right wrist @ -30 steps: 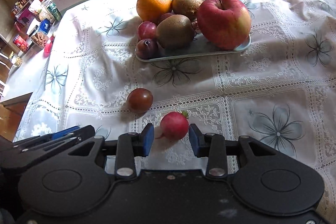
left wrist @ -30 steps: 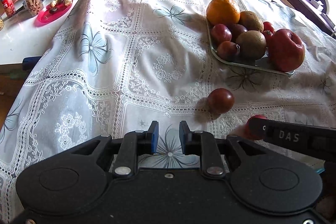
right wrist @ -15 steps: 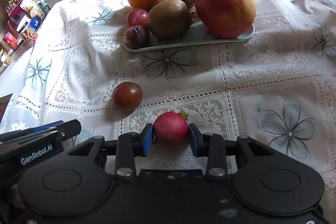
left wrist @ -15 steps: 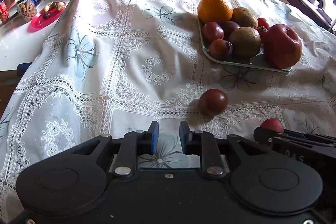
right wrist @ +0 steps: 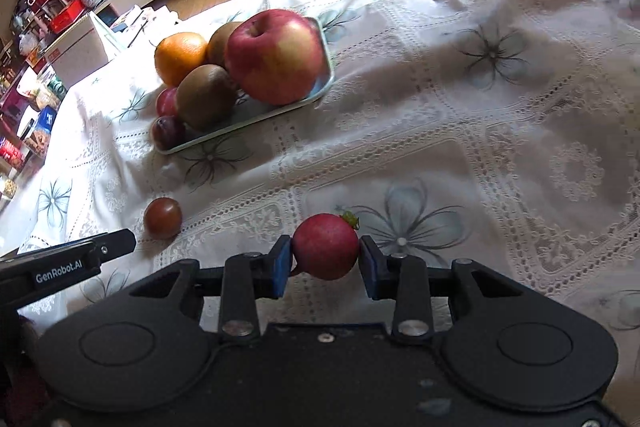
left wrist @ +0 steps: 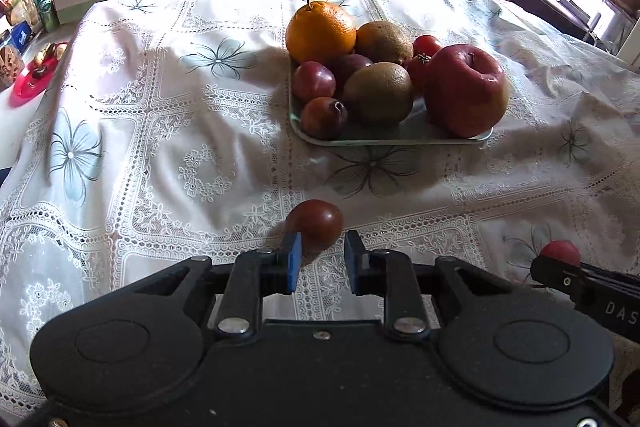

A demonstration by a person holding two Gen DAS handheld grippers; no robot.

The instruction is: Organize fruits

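Grippers both pointed steeply down: right gripper [right wrist: 325, 259] clamped the radish [right wrist: 325, 246]; left gripper [left wrist: 318, 259], jaws just widening, framed the tomato [left wrist: 315, 223] loosely.

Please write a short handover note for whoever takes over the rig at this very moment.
Right gripper: jaws shut on the red radish-like fruit.
Left gripper: jaws have just been opening, either side of the dark tomato on the tablecloth, not gripping.
Tray: already holds orange, apple, kiwis, plums.
Left: put both loose fruits on the tray.
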